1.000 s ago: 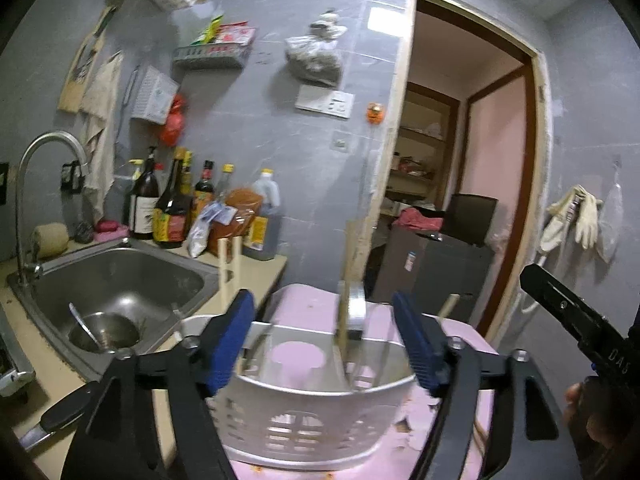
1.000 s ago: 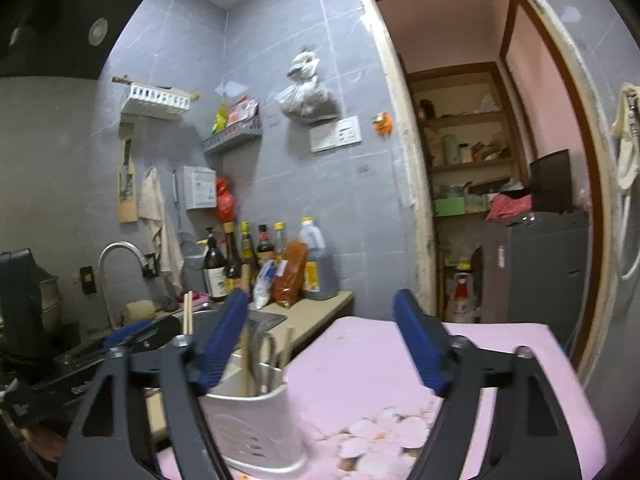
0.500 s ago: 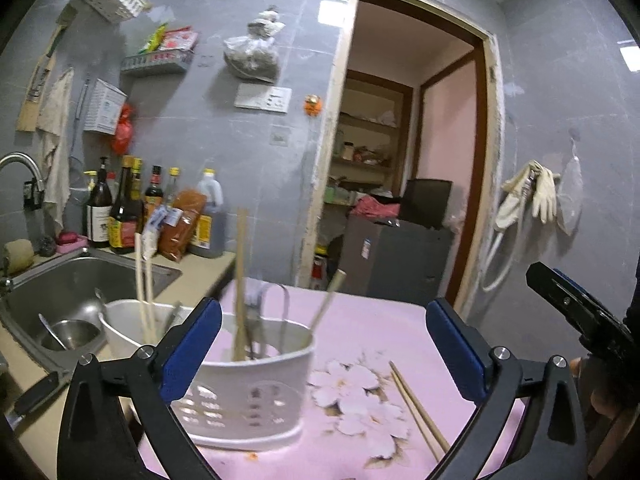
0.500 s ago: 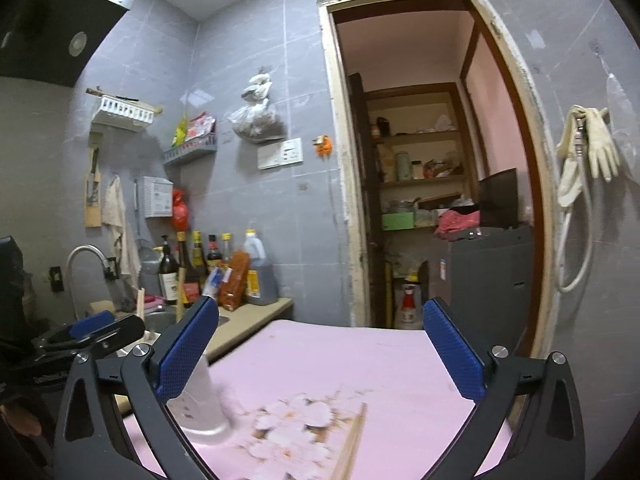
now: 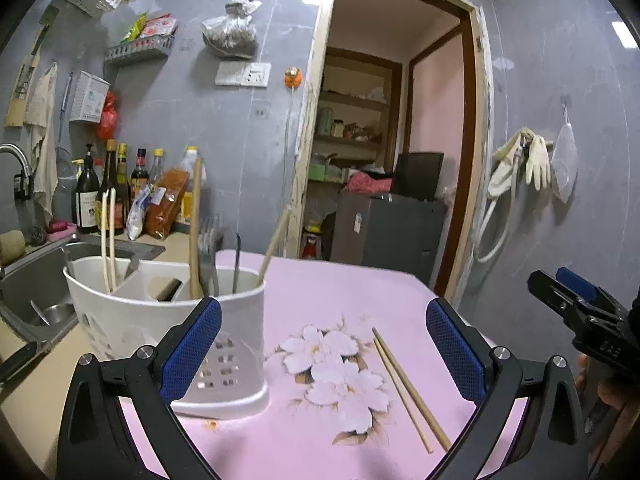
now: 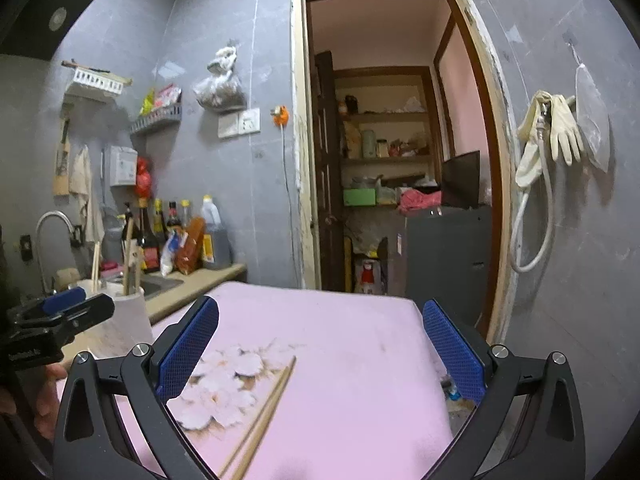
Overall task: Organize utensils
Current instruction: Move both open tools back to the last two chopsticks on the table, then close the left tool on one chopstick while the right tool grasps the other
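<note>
A white slotted utensil caddy (image 5: 168,320) stands on the pink flowered tablecloth (image 5: 328,288), holding chopsticks, a wooden handle and metal utensils. A pair of wooden chopsticks (image 5: 404,384) lies loose on the cloth to its right. My left gripper (image 5: 320,352) hovers open just in front, with the caddy behind its left finger and the chopsticks nearer its right one. In the right wrist view my right gripper (image 6: 320,348) is open with nothing in it, the same chopsticks (image 6: 264,412) lying low between its fingers. The caddy (image 6: 128,320) shows at far left there.
A steel sink (image 5: 36,280) with a tap and a row of sauce bottles (image 5: 116,196) are on the counter to the left. Behind the table an open doorway (image 6: 392,180) leads to a pantry with a dark cabinet (image 5: 388,232). Rubber gloves (image 6: 552,132) hang on the right wall.
Both grippers opened wider and swung right and back from the caddy. The left one had the caddy between its fingers; now it stands clear, and the loose chopsticks have come into view.
</note>
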Demonstrator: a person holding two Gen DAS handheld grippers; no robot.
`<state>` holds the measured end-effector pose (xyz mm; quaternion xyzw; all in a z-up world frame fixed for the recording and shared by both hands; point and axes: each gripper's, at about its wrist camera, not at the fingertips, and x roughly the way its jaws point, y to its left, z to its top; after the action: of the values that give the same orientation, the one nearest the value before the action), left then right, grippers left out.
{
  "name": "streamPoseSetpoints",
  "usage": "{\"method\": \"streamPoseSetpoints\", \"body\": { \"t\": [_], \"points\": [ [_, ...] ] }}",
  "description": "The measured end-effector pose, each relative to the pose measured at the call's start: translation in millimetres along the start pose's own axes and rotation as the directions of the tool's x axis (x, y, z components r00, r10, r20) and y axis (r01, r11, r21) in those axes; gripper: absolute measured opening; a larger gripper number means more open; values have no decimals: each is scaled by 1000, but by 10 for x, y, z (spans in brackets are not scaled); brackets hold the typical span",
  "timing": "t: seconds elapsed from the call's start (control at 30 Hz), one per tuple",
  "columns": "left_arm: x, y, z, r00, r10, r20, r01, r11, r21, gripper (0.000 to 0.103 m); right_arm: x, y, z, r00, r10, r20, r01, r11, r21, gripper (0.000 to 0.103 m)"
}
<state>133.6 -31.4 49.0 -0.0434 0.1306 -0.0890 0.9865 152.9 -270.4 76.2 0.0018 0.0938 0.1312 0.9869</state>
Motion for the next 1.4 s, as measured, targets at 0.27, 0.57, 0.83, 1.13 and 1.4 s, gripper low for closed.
{"method": "streamPoseSetpoints", "body": {
  "t": [0.27, 0.57, 0.83, 1.13, 1.4],
  "points": [
    [227, -54, -135, 986, -40, -165, 44, 999, 23, 100, 267, -19, -171, 986, 13, -169, -17, 1000, -20, 103],
    [425, -121, -259, 961, -66, -268, 81, 996, 42, 83, 586, -51, -388, 926, 64, -372, -68, 998, 1, 81],
    [753, -118, -388, 889, -113, -444, 136, 991, 19, 52, 827, 20, -562, 846, 115, -521, -134, 991, 2, 61],
    [899, -35, -466, 834, -104, -542, 105, 994, -30, 38, 974, 216, -672, 775, 141, -616, -210, 977, -40, 52],
    [979, -69, -438, 817, -137, -560, 137, 990, -44, 33, 1090, 361, -753, 743, 86, -664, -221, 968, -121, 48]
  ]
}}
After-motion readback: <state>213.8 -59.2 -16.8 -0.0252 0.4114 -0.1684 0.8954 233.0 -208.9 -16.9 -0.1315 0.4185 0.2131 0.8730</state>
